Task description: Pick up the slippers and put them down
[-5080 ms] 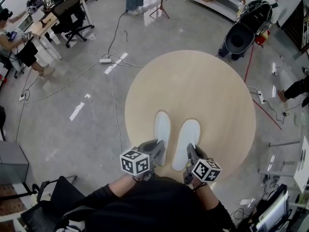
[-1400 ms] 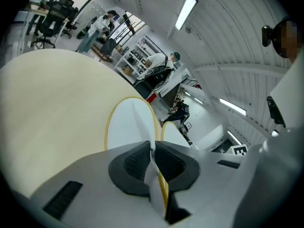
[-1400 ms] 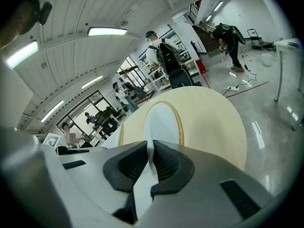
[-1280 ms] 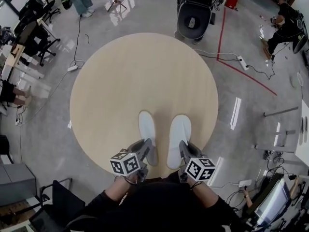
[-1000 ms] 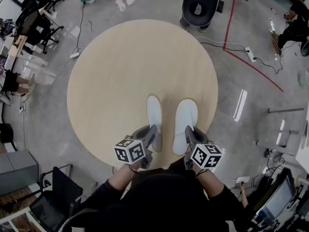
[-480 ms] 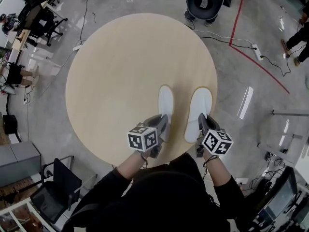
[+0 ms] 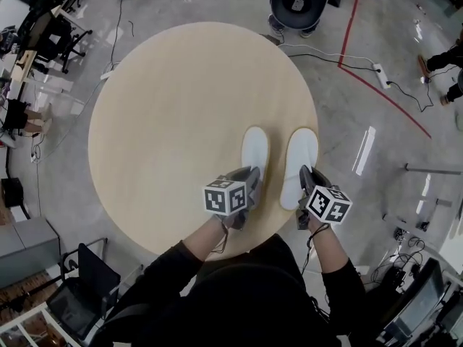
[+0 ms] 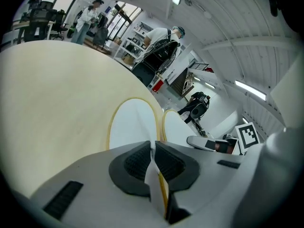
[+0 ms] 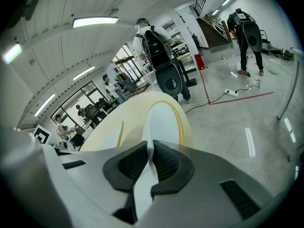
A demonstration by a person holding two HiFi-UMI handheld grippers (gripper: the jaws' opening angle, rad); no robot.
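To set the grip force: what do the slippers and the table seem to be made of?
Slippers: probably thin white fabric over foam, matte; the pinched heel looks sheet-thin, with a yellowish rim. Table: pale wood or wood-look laminate, matte, no clear grain.

You get bright, even light from long white ceiling tube lamps (image 9: 95, 21), with glare streaks on the glossy grey floor (image 7: 365, 150), a sharp head view, and strong fisheye bending with dark corners in the left gripper view and right gripper view.
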